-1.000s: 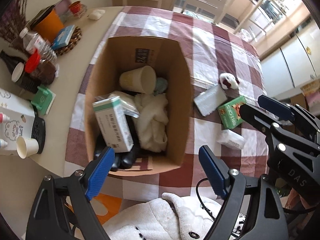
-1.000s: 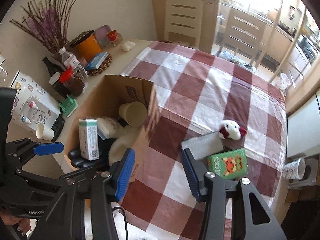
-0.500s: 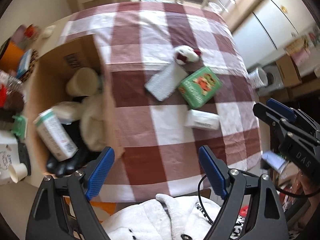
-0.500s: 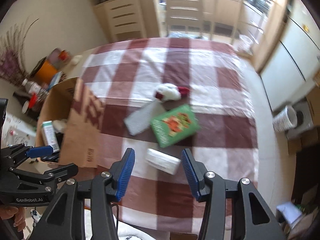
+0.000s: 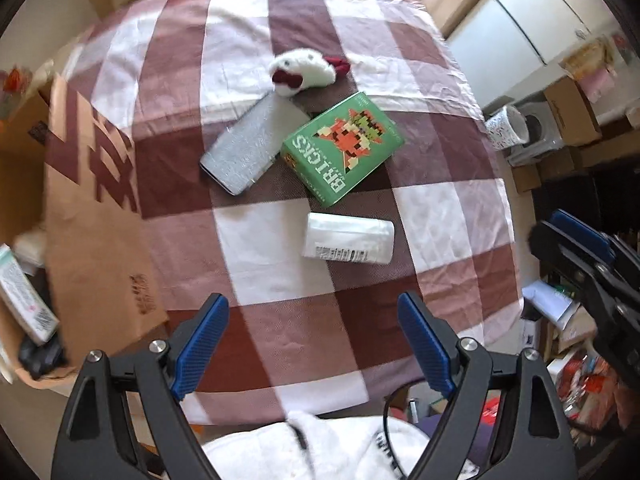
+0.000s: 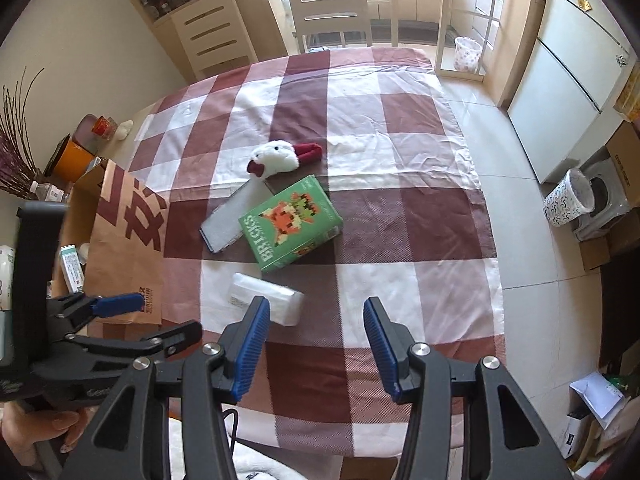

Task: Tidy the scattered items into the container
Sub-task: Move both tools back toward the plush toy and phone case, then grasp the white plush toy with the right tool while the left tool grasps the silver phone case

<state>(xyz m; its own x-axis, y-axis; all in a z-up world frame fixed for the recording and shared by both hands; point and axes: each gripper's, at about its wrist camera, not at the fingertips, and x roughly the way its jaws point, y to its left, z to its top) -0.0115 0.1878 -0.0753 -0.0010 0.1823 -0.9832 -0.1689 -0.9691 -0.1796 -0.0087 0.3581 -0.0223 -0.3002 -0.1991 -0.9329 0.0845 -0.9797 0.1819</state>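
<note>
On the checked tablecloth lie a white tissue pack [image 5: 347, 242] [image 6: 267, 298], a green BRICKS box [image 5: 343, 151] [image 6: 291, 223], a grey flat case [image 5: 255, 149] [image 6: 229, 218] and a white and red plush toy [image 5: 305, 71] [image 6: 280, 157]. The cardboard box [image 5: 100, 240] [image 6: 124, 240] stands at the left and holds a medicine carton [image 5: 24, 296] [image 6: 71, 268]. My left gripper [image 5: 312, 340] is open and empty, above the near table edge. My right gripper [image 6: 316, 344] is open and empty, with its left finger over the tissue pack's near end.
The table's right edge drops to a tiled floor [image 6: 532, 240] with a patterned bin [image 6: 568, 198] and cardboard boxes [image 5: 572, 112]. A chair [image 6: 332, 4] and a drawer unit [image 6: 212, 32] stand behind the table. Jars and dried twigs [image 6: 16, 152] stand left of the box.
Both grippers have swung right, away from the cardboard box and toward the loose items. The box has slid to the left edge of both views. Both grippers have stayed open.
</note>
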